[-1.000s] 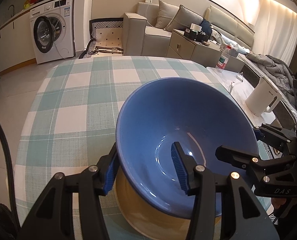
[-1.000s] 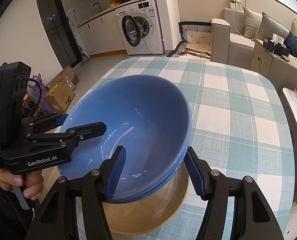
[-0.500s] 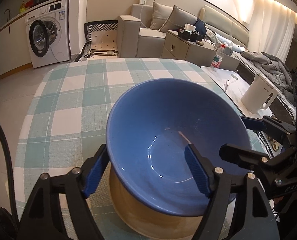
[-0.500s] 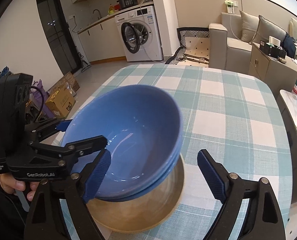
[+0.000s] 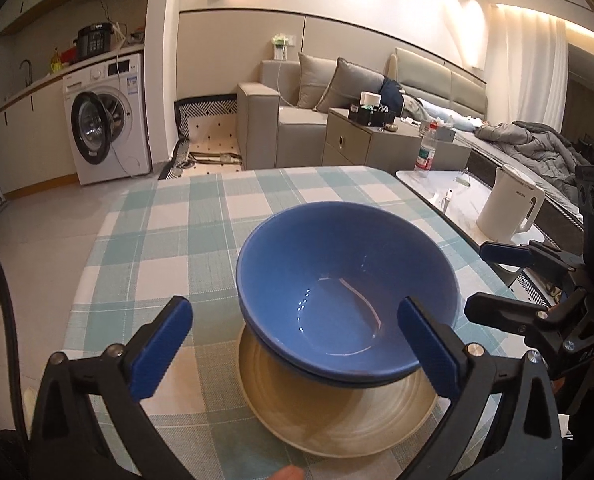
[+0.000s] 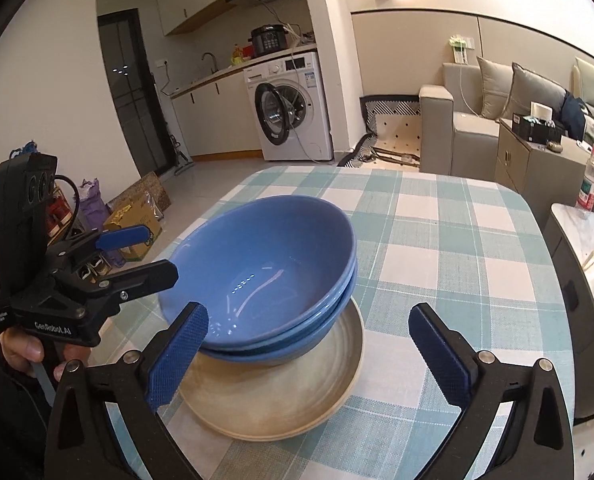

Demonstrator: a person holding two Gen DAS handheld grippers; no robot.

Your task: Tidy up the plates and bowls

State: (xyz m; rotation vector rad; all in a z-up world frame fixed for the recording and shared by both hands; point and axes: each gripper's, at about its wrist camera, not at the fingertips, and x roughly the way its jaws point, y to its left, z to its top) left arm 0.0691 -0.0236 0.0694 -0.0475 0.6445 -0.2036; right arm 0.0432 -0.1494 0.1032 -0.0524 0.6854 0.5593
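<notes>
Two blue bowls point(image 5: 345, 296) are nested one inside the other and sit on a beige plate point(image 5: 337, 412), on the checked table. The stack also shows in the right wrist view: bowls point(image 6: 265, 272) on the plate point(image 6: 281, 396). My left gripper point(image 5: 297, 344) is open and empty, its fingers apart on either side of the stack's near edge. My right gripper point(image 6: 309, 348) is open and empty, just short of the stack. Each gripper shows in the other's view: the right point(image 5: 505, 280), the left point(image 6: 137, 254).
The green-and-white checked tablecloth point(image 5: 185, 232) covers the table around the stack. A white kettle point(image 5: 511, 210) and a water bottle point(image 5: 424, 152) stand on a marble side table to the right. A washing machine point(image 5: 105, 120) and sofa stand beyond.
Both grippers opened and let go of the upper blue bowl, which now rests nested in the lower one. Both grippers drew back and up from the stack.
</notes>
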